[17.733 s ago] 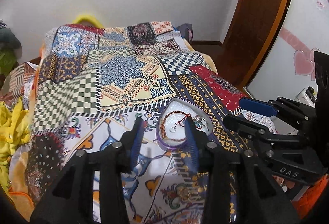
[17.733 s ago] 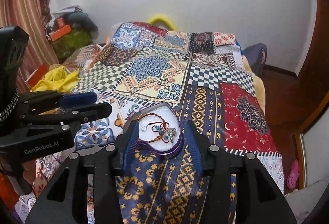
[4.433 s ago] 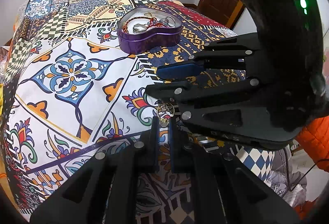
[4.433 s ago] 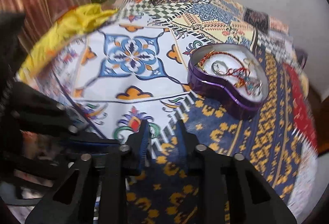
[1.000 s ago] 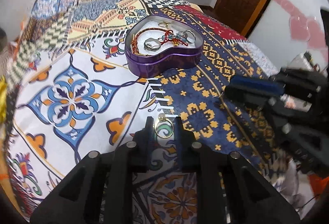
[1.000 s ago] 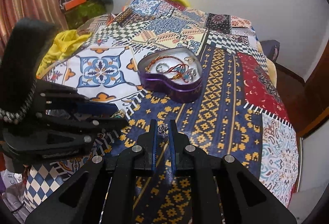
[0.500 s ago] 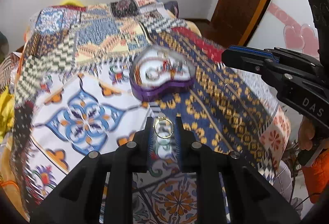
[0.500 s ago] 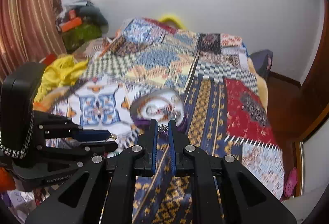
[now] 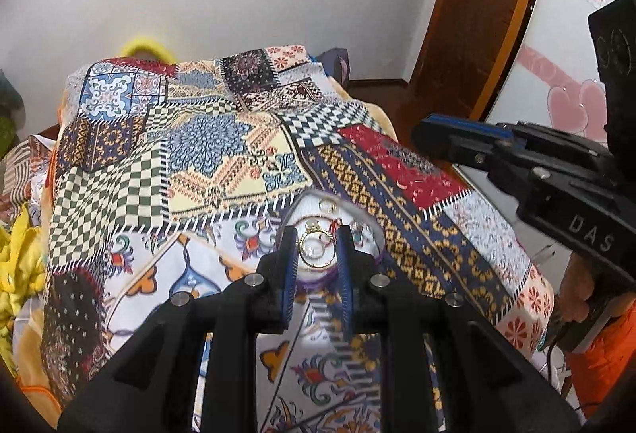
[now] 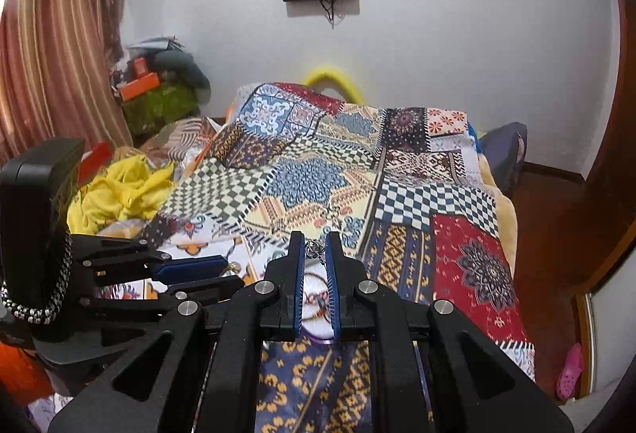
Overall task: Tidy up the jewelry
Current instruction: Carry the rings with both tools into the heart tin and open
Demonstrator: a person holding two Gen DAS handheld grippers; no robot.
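- Rings are in hand on both sides: the left claw [image 9: 317, 254] is clenched on a gold ring [image 9: 316, 250] held flat between its blue pads, and the right claw [image 10: 316, 254] is pinched nearly closed on a small silver ring [image 10: 314, 248] at its very tips.
- Both claws hang above the patchwork quilt [image 9: 206, 158] on the bed, with the purple heart-shaped tin [image 9: 373, 230] below and ahead of them; its white lining already carries other rings and a red cord bracelet.
- The step in hand looks like carrying each ring to the tin and dropping it in.
- Bring one claw at a time over the white lining, well inside the rim, so the two do not crowd each other.
- Go low before letting go; a ring dropped from height may bounce out and vanish in the busy quilt pattern.
- The silver ring sits at the extreme tips, so keep that grip steady and avoid quick wrist turns.
- Part the pads only slightly, and check the ring has fallen free.
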